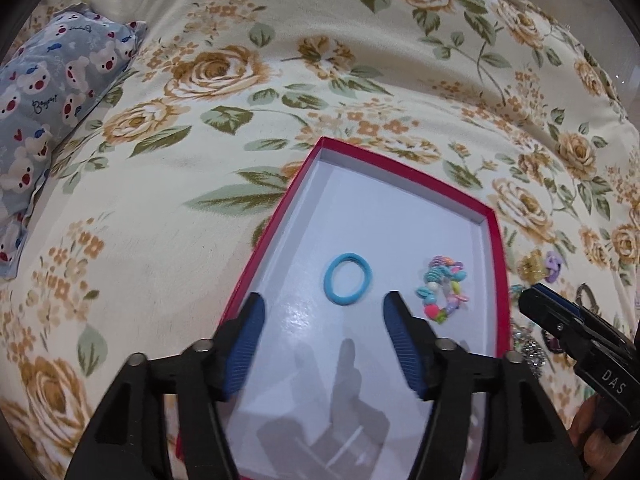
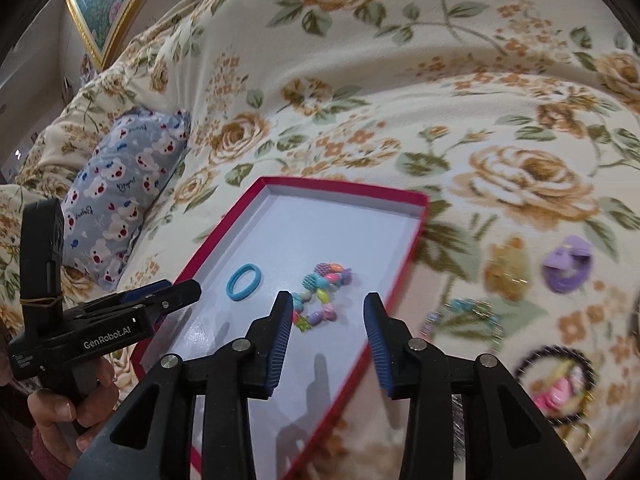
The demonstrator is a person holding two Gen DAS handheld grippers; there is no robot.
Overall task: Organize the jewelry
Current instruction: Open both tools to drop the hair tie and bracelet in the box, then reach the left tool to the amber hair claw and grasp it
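Observation:
A red box (image 1: 498, 264) with a white inside lies on the floral bedspread; it also shows in the right wrist view (image 2: 416, 236). In it lie a blue hair tie (image 1: 347, 283) (image 2: 244, 281) and a colourful bead bracelet (image 1: 443, 294) (image 2: 320, 296). My left gripper (image 1: 324, 320) is open and empty above the box, just short of the hair tie. My right gripper (image 2: 326, 316) is open and empty over the box's right part, near the bracelet. Right of the box lie a yellow clip (image 2: 506, 270), a purple clip (image 2: 568, 266), a beaded piece (image 2: 472, 312) and a dark bead bracelet with pink charm (image 2: 556, 384).
A blue bear-print pillow (image 1: 48, 92) (image 2: 124, 184) lies at the left. A gold-framed picture (image 2: 104, 4) stands at the back left. The other gripper shows at each view's edge, the right one (image 1: 580, 332) and the left one (image 2: 100, 320).

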